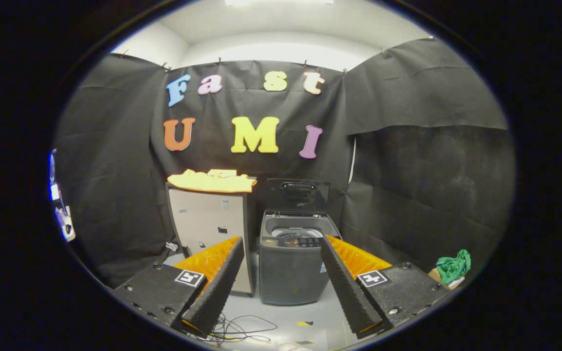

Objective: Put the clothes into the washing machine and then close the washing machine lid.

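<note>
A small grey top-loading washing machine (pixel 291 268) stands on the floor straight ahead, beyond my fingers. Its lid (pixel 298 195) is raised upright at the back, and the drum opening (pixel 296 232) shows. A yellow garment (pixel 212 181) lies spread on top of a pale cabinet (pixel 210 229) just left of the machine. My gripper (pixel 281 278) is open, its two fingers wide apart with nothing between them, and the machine shows in the gap. Both the machine and the garment are well ahead of the fingertips.
A green cloth (pixel 454 265) sits on a brown box by the right wall. Loose cables (pixel 237 329) lie on the light floor below my fingers. Black cloth walls close the booth at the back and on both sides.
</note>
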The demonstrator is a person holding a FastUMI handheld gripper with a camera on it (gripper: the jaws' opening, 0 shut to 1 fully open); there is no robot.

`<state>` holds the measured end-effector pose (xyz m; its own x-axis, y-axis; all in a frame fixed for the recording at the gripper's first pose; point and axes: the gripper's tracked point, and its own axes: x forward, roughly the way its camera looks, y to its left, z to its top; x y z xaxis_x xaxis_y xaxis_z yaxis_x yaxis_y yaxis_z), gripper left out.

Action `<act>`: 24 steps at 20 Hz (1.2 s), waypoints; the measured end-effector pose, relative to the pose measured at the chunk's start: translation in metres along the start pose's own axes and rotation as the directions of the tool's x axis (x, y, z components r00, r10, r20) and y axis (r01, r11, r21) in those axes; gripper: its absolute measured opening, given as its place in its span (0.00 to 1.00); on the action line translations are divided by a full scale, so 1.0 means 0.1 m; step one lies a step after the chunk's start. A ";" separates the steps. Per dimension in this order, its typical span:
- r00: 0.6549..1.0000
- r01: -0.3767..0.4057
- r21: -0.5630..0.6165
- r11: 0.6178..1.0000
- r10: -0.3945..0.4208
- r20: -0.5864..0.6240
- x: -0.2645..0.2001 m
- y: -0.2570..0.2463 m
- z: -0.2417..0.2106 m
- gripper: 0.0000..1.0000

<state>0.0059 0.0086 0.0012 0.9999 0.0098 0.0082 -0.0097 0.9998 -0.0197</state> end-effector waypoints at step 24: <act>0.985 -0.124 -0.016 0.992 0.125 0.120 1.59 0.87 2.17 0.99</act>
<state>0.1622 0.1009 0.2174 0.9825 0.1370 0.1259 -0.1334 0.9904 -0.0366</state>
